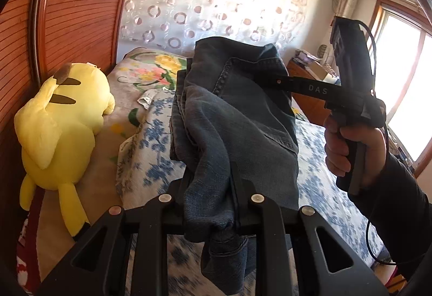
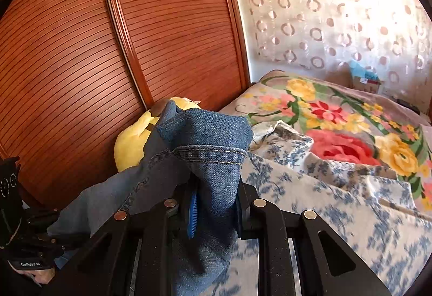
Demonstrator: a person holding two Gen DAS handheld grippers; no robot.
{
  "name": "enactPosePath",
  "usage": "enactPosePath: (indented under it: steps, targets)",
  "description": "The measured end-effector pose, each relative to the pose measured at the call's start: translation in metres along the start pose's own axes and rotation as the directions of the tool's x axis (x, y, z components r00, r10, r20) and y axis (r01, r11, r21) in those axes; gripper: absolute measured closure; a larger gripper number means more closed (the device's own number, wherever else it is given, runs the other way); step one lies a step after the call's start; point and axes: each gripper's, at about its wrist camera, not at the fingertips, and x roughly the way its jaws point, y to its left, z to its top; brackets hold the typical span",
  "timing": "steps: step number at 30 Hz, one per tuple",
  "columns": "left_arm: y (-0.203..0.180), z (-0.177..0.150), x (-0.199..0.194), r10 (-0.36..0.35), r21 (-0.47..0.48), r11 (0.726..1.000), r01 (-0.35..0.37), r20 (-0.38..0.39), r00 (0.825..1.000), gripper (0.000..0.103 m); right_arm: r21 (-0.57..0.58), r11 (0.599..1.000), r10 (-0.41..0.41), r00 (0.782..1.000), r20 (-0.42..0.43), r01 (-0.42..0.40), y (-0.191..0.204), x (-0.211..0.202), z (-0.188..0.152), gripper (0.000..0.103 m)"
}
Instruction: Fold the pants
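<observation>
Denim pants (image 1: 237, 117) pinched by both grippers' fingers hide their tips and the bed (image 1: 318, 161) beneath.

Blue denim pants (image 1: 237, 117), yellow plush (image 1: 62, 128), blue-flowered white sheet (image 2: 351, 215), perhaps cotton.

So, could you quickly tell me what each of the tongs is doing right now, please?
Left tongs: shut on the jeans.
Right tongs: shut on the jeans' hem.

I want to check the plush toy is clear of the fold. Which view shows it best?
The left wrist view: the yellow plush lies in full on the bed's left side, against the wooden wall, apart from the jeans. The right wrist view shows only part of it, behind the denim.
</observation>
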Motion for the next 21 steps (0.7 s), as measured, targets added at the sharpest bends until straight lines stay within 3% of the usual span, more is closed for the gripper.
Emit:
enactPosePath:
  steps: [12,18,21]
  targets:
    - [0.026,0.031,0.031,0.066,0.001,0.998,-0.066,-0.041,0.997,0.079,0.031,0.999,0.041,0.998,-0.048,-0.039,-0.039,0.084,0.034,0.080]
    - [0.042,0.022,0.055,0.116,-0.031,0.992,-0.120,-0.110,0.987,0.073,0.029,0.999,-0.010,0.984,-0.178,0.016,-0.059,0.130,0.028,0.066]
    - [0.043,0.020,0.050,0.119,-0.040,0.992,-0.123,-0.102,0.988,0.063,0.019,1.000,0.005,0.985,-0.173,-0.002,-0.068,0.126,0.036,0.057]
